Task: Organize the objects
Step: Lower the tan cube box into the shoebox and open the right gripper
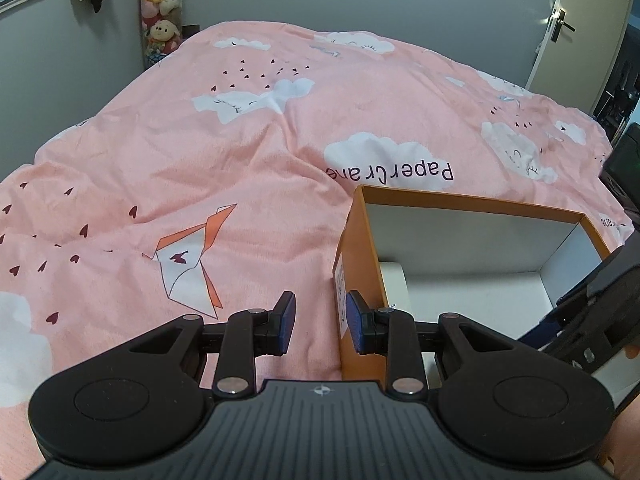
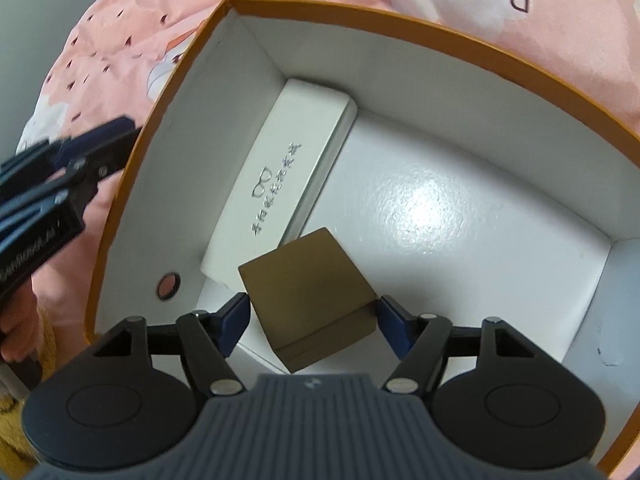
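An orange cardboard box with a white inside rests on the pink bedspread. Inside it, a long white glasses case lies along the left wall. A small brown box sits tilted on the floor, its far corner against the case. My right gripper reaches down into the orange box and straddles the brown box. A thin gap shows at the left pad, so it is open. My left gripper hovers open just outside the box's left wall, holding nothing.
The pink bedspread with cloud prints spreads wide to the left and beyond the box. Grey walls stand behind, with plush toys in the far corner and a door at right. The other gripper's black body crosses the box's right side.
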